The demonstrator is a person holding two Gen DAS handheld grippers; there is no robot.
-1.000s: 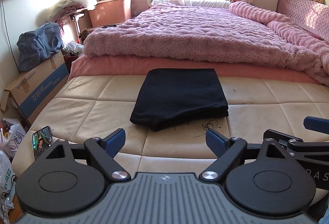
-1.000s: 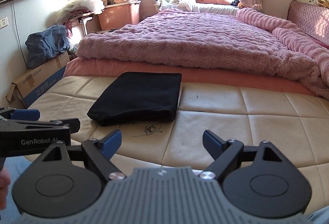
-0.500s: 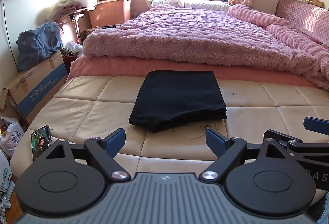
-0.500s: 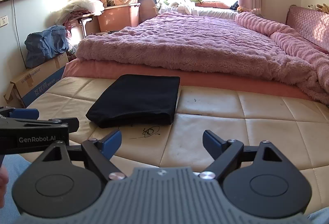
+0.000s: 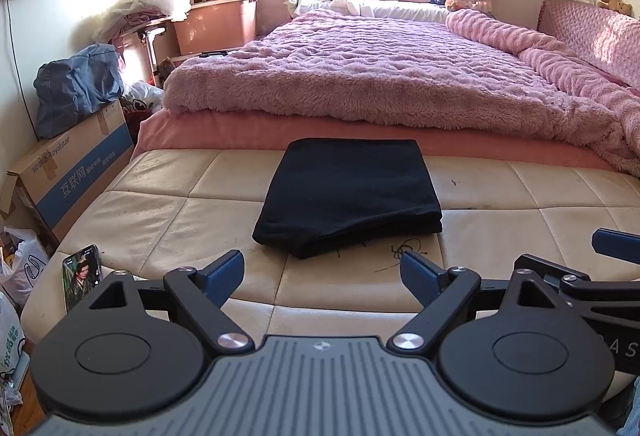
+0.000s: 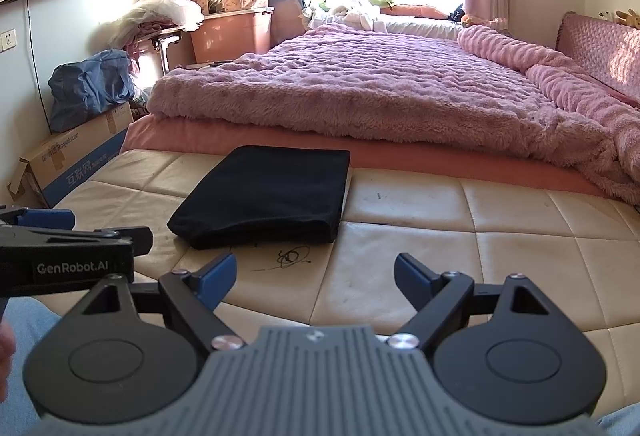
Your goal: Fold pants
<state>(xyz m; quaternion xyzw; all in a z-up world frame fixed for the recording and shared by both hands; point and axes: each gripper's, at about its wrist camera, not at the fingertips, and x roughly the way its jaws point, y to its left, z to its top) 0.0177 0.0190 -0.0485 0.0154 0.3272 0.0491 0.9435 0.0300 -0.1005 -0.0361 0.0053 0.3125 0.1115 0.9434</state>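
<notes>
Both tools are held low at the near edge of the cream quilted leather bench [image 5: 152,212], and neither is closed on anything. On the left tool [image 5: 322,272] the blue-padded fingers [image 5: 224,272] are spread wide with only bare bench seen between them; the same is seen on the right tool [image 6: 314,276], whose jaws are equally wide apart and empty. Each tool is caught at the side of the other's view, so they are held side by side, well short of the garment.

Just beyond the tools, a scribbled black pen mark [image 6: 292,256] is seen on the leather. Past that, the black folded pants [image 5: 348,196] are laid flat on the bench as a compact, squared rectangle of several layers, the thick folded edge turned toward the tools and the far edge lying near the pink mattress [image 5: 280,132]. No leg or waistband is left trailing. From this the folding is judged to be essentially complete; at most a little squaring of the front left corner, where a lower layer is showing slightly, could remain.

Compared with the earlier frames, very little is changed. The pants are seen in the same shape and place, and both tools are kept just as open. Only a slight drift of the views is noted, the bundle sitting a touch lower in them.

Further off, the fluffy mauve blanket [image 6: 360,84] is spread over the bed.
</notes>
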